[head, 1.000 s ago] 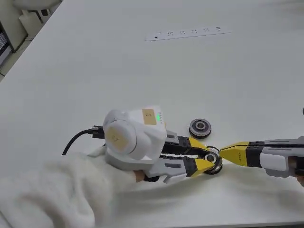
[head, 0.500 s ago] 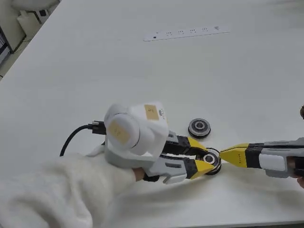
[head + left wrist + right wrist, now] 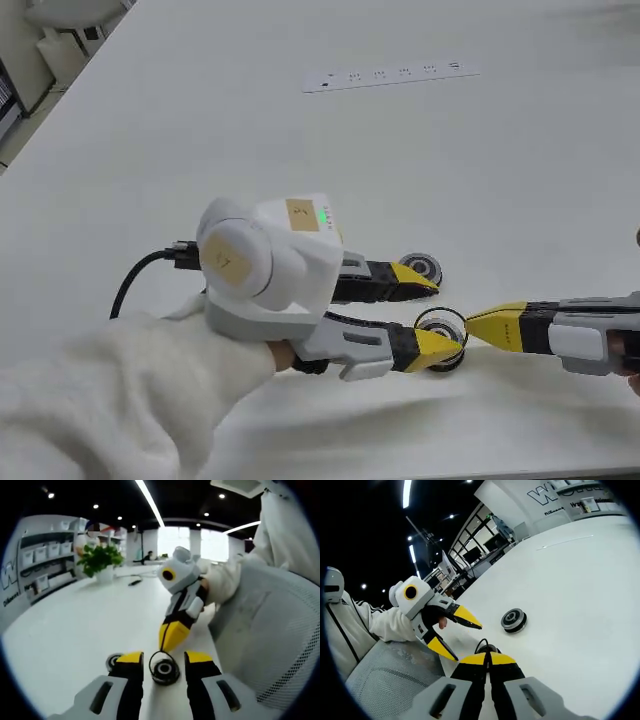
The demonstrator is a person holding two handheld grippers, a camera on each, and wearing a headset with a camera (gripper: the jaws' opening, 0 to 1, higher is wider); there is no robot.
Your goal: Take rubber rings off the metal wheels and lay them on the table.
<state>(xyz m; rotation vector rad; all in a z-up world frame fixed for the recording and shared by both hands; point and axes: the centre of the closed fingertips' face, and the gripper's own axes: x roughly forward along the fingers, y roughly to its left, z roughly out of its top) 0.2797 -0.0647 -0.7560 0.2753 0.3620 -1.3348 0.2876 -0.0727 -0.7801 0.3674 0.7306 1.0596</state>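
Observation:
A metal wheel (image 3: pixel 441 338) lies on the white table (image 3: pixel 300 150), between the wide-apart yellow jaws of my open left gripper (image 3: pixel 443 313). From the right, my right gripper (image 3: pixel 469 323) is shut on that wheel's thin black rubber ring (image 3: pixel 440 318), which stands up in a loop off the rim. The left gripper view shows the wheel (image 3: pixel 164 669) centred between my left gripper's (image 3: pixel 165 656) jaws, with the ring (image 3: pixel 159 658) lifted. A second wheel (image 3: pixel 424 267) lies just beyond, partly hidden by the far jaw, and appears as the second wheel (image 3: pixel 514 620) in the right gripper view.
A white power strip (image 3: pixel 390 74) lies far back on the table. A black cable (image 3: pixel 140 278) trails left from the left gripper. The table's near edge runs just below the grippers. A person's white fleecy sleeve (image 3: pixel 110 400) covers the bottom left.
The left gripper's jaws, closed around the wheel before, have spread wide apart. The far jaw now overlaps the second wheel. The ring loop stands higher off the wheel.

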